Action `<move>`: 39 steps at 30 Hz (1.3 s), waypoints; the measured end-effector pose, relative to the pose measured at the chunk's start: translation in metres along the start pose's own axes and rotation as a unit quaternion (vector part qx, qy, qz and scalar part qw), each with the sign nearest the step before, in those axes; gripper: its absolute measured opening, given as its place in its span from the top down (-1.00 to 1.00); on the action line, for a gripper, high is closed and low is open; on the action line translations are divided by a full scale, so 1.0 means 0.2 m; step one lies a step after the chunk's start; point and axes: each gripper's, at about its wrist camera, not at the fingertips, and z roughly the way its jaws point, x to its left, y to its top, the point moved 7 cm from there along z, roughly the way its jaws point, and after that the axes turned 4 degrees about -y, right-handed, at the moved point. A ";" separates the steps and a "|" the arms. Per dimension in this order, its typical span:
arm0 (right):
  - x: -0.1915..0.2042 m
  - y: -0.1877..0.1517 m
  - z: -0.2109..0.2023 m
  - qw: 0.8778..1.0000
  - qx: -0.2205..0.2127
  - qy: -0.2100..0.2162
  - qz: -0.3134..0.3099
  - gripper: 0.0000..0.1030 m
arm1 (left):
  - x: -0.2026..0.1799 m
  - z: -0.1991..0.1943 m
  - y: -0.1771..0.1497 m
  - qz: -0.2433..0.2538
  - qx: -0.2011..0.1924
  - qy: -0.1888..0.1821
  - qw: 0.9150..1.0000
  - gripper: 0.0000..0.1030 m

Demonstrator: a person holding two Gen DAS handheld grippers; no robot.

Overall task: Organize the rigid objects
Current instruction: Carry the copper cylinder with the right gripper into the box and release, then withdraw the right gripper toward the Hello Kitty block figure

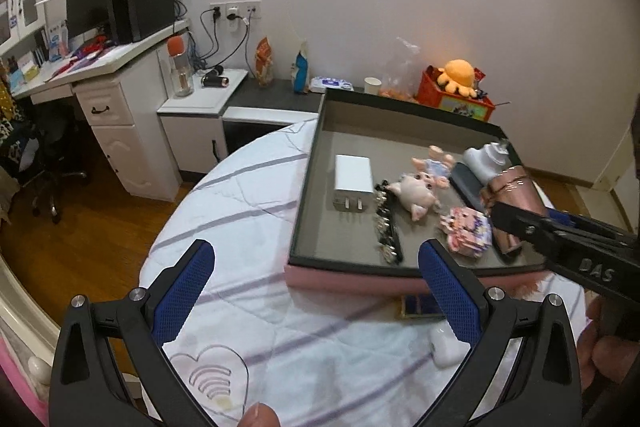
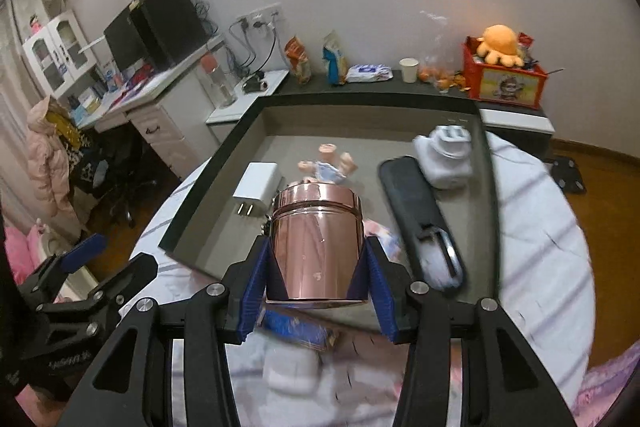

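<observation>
1 copper tin (image 2: 316,243) is the thing in hand now — the right gripper (image 2: 318,277) has its blue pads pressed against both sides of it and holds it upright above the near edge of the tray (image 2: 208,187), clear of the tray floor. The left gripper (image 1: 316,291) stands wide with nothing between its jaws, over the striped white bedcover (image 1: 240,211) just short of the tray.

Already lying in the tray are a white charger (image 1: 352,183), a pig figure (image 1: 416,193), a small doll (image 1: 438,163), a black beaded strip (image 1: 386,227), a stack of pink cards (image 1: 468,231), a dark case (image 2: 420,211) and a white camera (image 2: 446,155). So most of the sorting looks done. Left outside, on the bedcover near the tray, are a blue box (image 1: 420,307) and a white lump (image 1: 446,351) — possibly an earbud case, though it is blurred. The tin has yet to be set down.
</observation>
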 end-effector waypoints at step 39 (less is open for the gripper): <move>-0.34 -0.45 -0.38 0.994 -0.014 -0.045 0.102 -0.66 | -0.25 -0.25 -0.20 0.025 0.008 -0.030 0.999 -1.00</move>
